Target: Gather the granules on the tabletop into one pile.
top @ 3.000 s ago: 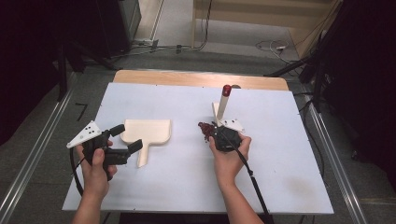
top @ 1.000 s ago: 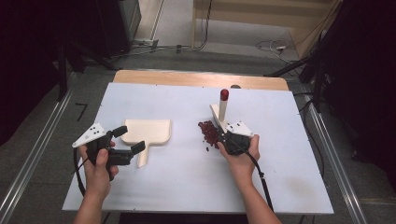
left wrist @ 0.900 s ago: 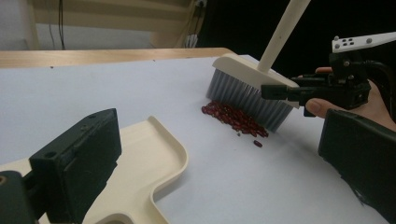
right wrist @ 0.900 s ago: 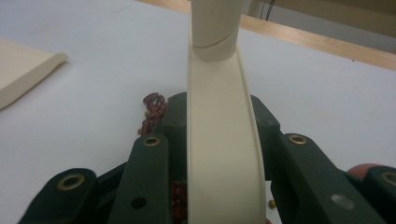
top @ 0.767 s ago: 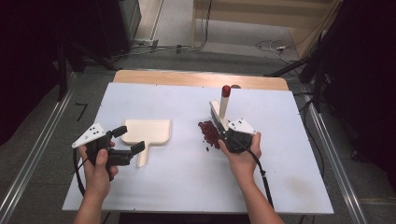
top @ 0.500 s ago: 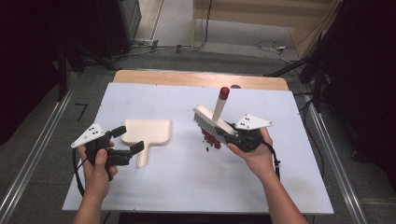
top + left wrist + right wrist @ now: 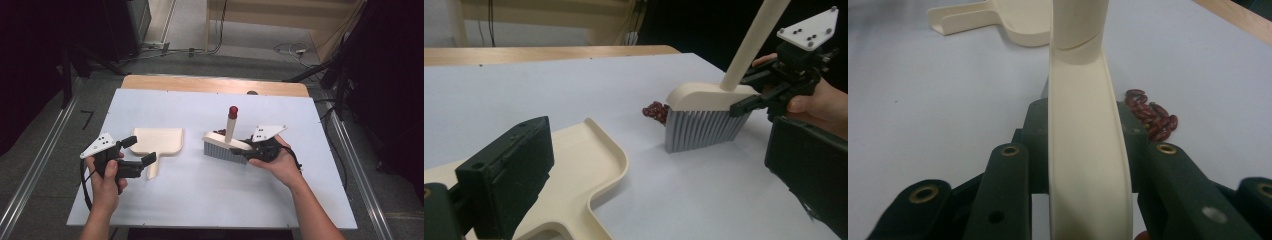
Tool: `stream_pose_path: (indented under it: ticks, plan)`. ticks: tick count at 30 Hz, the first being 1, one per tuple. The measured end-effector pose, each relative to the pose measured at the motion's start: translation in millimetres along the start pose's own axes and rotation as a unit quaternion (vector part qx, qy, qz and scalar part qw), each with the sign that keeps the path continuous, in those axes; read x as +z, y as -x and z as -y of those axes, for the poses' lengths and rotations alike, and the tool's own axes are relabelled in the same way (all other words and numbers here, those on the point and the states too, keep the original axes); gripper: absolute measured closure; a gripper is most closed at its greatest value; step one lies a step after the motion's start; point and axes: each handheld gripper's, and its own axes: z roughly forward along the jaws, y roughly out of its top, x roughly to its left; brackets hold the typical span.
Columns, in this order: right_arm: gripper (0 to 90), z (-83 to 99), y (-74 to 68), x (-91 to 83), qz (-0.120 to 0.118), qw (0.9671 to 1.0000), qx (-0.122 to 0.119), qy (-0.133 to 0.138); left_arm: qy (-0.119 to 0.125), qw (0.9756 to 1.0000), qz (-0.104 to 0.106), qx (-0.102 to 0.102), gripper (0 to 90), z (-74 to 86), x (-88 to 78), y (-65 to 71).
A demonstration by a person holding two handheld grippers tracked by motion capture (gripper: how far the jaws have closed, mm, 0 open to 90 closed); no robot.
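High view, my right tongs point(image 7: 248, 151) pinching the brush point(image 7: 225, 145) by its cream back, bristles on the table point(image 7: 200, 200), beans point(image 7: 655, 111) just behind it, my left tongs point(image 7: 139, 150) spread astride the dustpan point(image 7: 157, 142) handle

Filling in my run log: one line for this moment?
right gripper: shut on brush | beans: beside brush | left gripper: open around dustpan handle

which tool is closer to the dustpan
Left. The left tool sits at the dustpan, its open jaws on either side of the handle. The right tool is farther off across the table, clamping the brush.
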Motion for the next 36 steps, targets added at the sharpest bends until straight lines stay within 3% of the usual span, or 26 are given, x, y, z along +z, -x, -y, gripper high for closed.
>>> stream_pose_path:
  ticks: [11, 22, 29, 36]
  plan:
    - [65.9, -5.8, 22.5, 6.6, 0.000, 1.0000, -0.001, -0.003, -0.001, 1.0000, 0.001, 0.000, 0.0, 0.6, 0.2, -0.3]
    - [65.9, -11.7, 31.4, 11.2, 0.004, 1.0000, -0.002, -0.003, -0.005, 1.0000, 0.001, 0.000, 0.0, 1.8, 1.7, -0.2]
    - [65.9, -12.8, 31.2, 9.8, 0.004, 1.0000, 0.001, 0.001, -0.006, 1.0000, 0.002, 0.000, 0.0, 1.7, 1.6, -0.5]
    - [65.9, -21.9, 20.8, -0.2, -0.005, 0.9998, 0.003, 0.020, -0.004, 1.0000, 0.003, 0.000, 0.0, 1.4, 1.6, 0.0]
